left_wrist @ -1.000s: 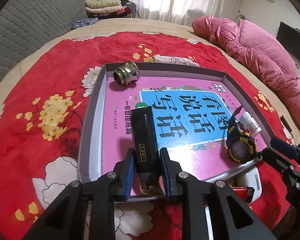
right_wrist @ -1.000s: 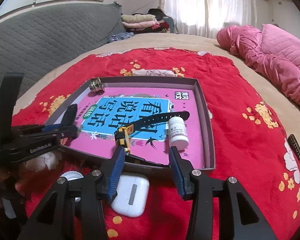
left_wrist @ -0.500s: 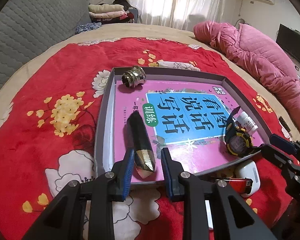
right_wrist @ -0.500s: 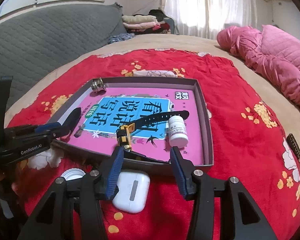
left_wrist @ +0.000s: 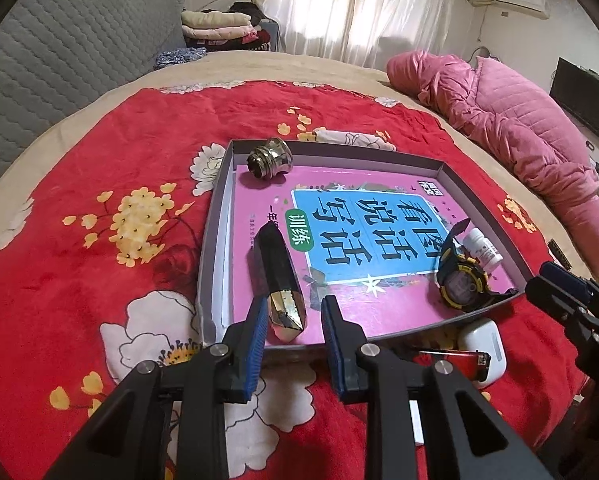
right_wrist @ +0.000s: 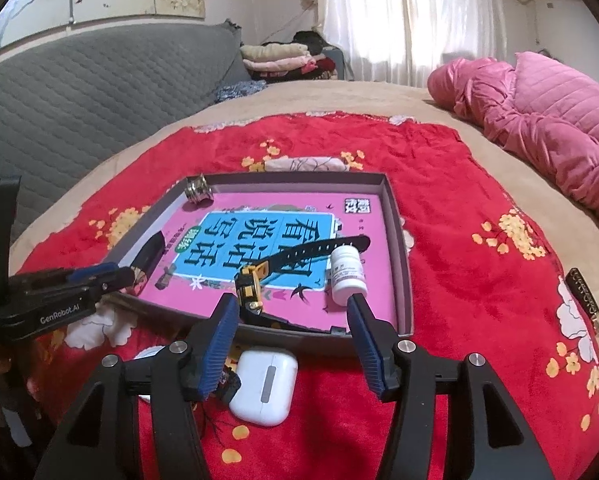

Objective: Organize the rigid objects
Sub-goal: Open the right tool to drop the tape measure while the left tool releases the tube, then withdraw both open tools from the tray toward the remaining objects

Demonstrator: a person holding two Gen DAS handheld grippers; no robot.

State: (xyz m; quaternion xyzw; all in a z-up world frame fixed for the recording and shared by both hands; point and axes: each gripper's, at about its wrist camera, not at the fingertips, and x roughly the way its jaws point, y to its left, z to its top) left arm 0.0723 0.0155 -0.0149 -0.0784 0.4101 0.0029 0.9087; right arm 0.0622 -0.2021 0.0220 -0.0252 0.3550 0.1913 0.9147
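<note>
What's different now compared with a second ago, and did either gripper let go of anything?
The left gripper let go of the black and gold case, now lying flat in the tray, and backed off. The right gripper's jaws are opening, nothing between them. The metal fitting, watch, pill bottle and earbud case stayed put.

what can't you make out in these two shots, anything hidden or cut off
- Red lighter: left wrist view, partly behind the left gripper; right wrist view shows only its dark end.
- White cap: right wrist view, mostly behind a finger of the right gripper, whose jaws are opening.
- White pill bottle: label print too small.
</note>
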